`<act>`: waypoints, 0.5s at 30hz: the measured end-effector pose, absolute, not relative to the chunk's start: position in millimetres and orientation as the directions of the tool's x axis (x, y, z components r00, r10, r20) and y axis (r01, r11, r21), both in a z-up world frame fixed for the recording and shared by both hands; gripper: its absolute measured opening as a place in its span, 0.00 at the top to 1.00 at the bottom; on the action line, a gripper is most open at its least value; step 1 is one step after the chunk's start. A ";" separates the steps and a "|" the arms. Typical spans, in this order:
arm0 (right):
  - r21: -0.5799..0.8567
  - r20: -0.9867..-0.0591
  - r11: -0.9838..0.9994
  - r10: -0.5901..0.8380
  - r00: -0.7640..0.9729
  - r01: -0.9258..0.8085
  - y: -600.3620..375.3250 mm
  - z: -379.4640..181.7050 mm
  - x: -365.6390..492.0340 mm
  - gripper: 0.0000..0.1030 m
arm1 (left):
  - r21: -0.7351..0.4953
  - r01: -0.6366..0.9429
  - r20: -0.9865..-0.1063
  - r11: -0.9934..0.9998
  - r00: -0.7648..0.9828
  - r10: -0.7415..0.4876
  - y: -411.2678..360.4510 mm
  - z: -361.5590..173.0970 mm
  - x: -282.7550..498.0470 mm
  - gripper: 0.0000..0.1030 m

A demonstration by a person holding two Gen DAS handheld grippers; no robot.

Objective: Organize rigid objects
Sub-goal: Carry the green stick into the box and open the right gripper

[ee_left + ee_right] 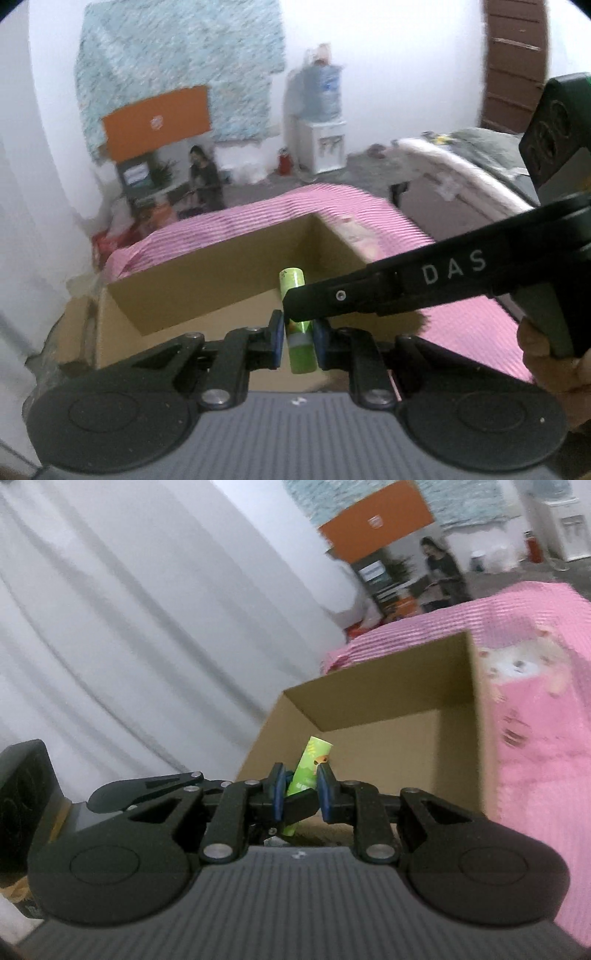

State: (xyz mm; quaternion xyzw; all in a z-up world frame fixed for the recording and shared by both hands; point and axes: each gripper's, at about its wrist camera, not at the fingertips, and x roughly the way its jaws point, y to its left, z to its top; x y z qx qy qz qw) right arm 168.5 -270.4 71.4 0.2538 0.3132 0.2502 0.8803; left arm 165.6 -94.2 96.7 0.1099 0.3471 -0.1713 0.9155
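Blue-padded fingers of the left gripper (298, 338) sit at the bottom centre of the left wrist view, drawn in narrow and clamped on the lower half of a green tube (297, 321), which stands nearly upright between them. From the right of that frame the right gripper (291, 304) reaches in on a long black arm lettered "DAS", its tips meeting the tube's middle, just above the left pads; a hand (554, 365) shows at the right edge. Seen from the right wrist view, the right gripper (301, 794) likewise has its jaws pulled close, blue pads (324, 790) pressing either side of the same green tube (309, 771), which leans slightly right here, with the left gripper's black tip crossing just below. Behind the tube in both frames stands an open cardboard box (207, 280) on a pink striped cloth (461, 321). Background details are blurred; a person (205, 177) is visible at the far wall, upper left of the left wrist frame.
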 end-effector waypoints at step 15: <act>0.669 -0.648 0.731 0.662 0.377 -0.133 -194.4 6.9 380.2 0.82 | 0.008 0.239 -0.899 0.971 0.427 -0.098 -12.8 17.5 321.9 0.83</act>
